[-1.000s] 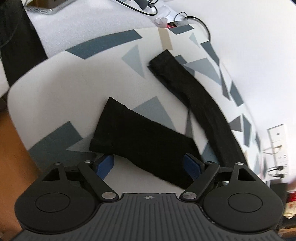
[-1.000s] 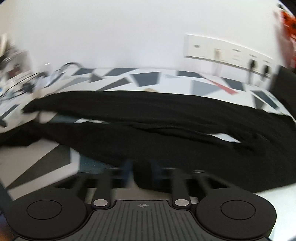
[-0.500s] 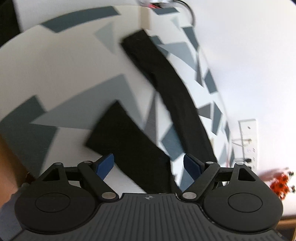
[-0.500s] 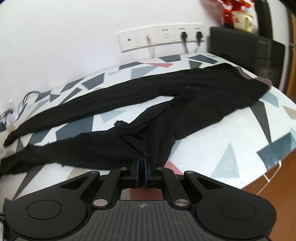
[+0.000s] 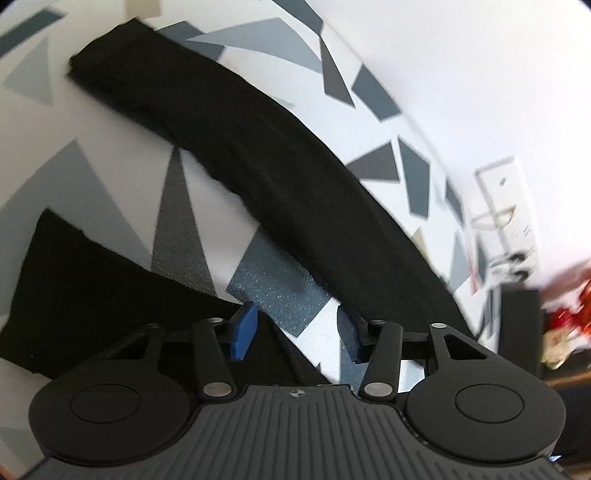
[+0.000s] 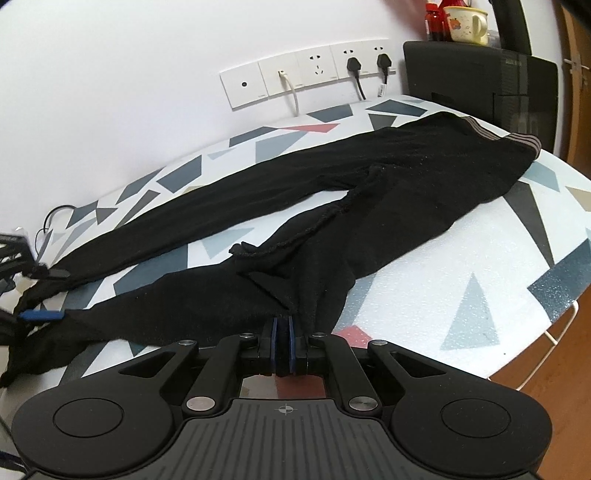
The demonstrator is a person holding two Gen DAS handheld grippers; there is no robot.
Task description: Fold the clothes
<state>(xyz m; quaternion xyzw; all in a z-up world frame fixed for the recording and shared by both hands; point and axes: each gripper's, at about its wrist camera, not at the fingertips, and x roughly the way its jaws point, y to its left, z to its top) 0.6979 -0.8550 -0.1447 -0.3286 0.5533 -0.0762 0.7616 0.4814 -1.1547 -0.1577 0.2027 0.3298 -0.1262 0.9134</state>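
1 pair of black trousers [image 6: 388, 195] lies lengthwise on the worktop [image 6: 480, 266], both legs running toward the left end, the striped waistband at the right end near the back edge; 2 legs are visible, spread apart with patterned surface between them. The worktop is white with grey, blue and red triangles; a white wall stands behind it, carrying 4 socket plates [image 6: 306, 79] with 2 black plugs; 1 yellow mug [image 6: 465, 20] sits on a black cabinet at the right end. The right claw [image 6: 282, 345] is pressed together, pinching trouser fabric at the front edge. The left claw [image 5: 295, 334] is spread, hovering between the 2 legs, holding nothing.
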